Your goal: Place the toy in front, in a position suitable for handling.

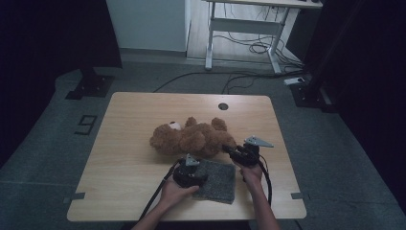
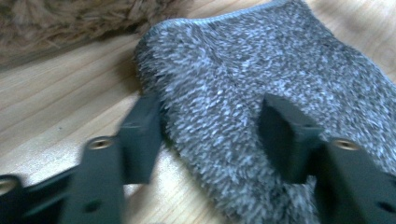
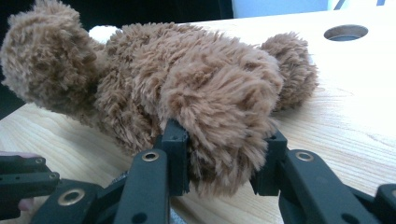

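While the right gripper (image 3: 219,156) clamps the teddy bear (image 1: 191,136), floor marking (image 1: 85,124) reads 9

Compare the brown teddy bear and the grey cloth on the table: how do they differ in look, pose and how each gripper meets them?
The teddy bear is brown and bulky, lying on its side; the grey cloth is flat and squarish. The right gripper is clamped on one of the teddy bear's limbs, whereas the left gripper only straddles the grey cloth's edge, its jaws apart. Both are soft, fuzzy and rest on the wooden table.
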`<state>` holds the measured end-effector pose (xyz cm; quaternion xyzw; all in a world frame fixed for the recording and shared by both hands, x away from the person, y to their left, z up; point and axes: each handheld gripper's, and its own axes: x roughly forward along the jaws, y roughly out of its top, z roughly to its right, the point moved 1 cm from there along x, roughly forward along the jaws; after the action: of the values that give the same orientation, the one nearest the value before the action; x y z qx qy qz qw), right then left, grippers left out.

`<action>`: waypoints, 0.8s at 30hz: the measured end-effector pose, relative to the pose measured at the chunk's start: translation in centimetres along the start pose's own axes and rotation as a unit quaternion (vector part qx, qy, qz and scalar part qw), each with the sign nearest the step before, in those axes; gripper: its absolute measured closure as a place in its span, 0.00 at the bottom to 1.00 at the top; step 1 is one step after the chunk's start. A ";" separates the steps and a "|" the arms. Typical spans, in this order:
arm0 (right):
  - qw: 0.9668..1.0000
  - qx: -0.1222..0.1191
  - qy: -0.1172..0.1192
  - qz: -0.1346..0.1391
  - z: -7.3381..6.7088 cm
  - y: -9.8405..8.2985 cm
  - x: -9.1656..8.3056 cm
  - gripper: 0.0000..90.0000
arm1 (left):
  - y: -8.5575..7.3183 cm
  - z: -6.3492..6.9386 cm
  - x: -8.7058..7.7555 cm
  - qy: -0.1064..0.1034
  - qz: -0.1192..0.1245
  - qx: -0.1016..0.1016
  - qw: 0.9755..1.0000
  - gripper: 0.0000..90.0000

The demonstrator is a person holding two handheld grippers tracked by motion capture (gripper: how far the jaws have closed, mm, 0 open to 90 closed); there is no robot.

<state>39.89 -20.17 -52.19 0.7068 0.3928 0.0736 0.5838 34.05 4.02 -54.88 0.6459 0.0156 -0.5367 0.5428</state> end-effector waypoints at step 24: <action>1.000 -0.004 0.019 -0.008 -0.8 -1.8 -2.0 0.71 | -3.3 -3.0 -8.3 -0.118 0.117 0.005 0.986 0.88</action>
<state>37.18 -20.82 -52.85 0.6995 0.4092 0.0843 0.5798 30.62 12.22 -51.77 0.5785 -0.1266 -0.5418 0.5964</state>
